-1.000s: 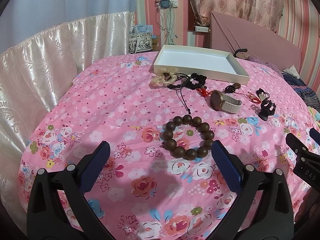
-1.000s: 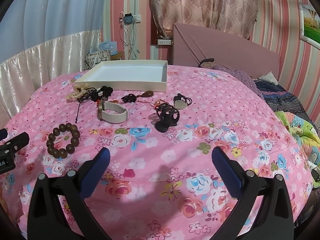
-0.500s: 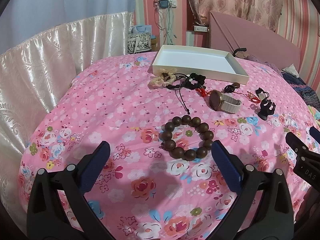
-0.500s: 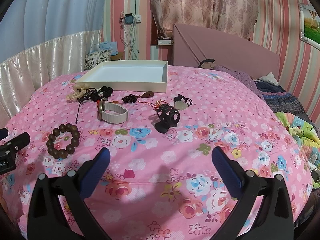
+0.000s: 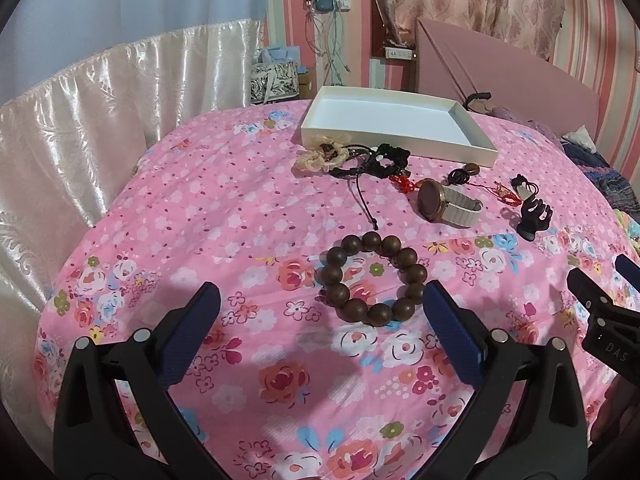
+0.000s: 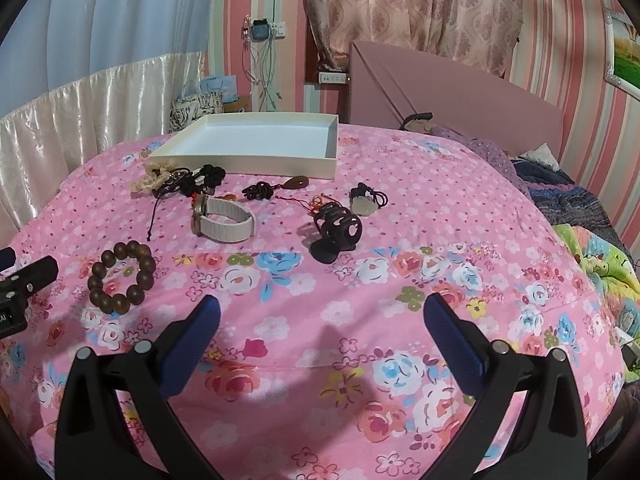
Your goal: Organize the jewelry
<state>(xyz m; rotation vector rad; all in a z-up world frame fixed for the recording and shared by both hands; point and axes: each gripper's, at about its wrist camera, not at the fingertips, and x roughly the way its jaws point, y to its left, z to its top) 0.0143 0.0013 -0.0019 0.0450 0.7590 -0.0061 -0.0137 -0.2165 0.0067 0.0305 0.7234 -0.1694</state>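
Left gripper spread near bead bracelet; seemingly bare bedspread leftward.

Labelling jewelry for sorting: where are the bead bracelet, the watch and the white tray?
bead bracelet (image 5: pixel 372 242): left wrist view, top bead.
watch (image 5: pixel 429 196): left wrist view, dark face.
white tray (image 6: pixel 244 160): right wrist view, front wall.

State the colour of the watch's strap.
Off-white, cream strap; clearest in the right wrist view.

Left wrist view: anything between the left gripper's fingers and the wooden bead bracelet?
Nothing. In the left wrist view only bare floral bedspread separates the open left gripper from the wooden bead bracelet, which lies just ahead, nearer the right finger.
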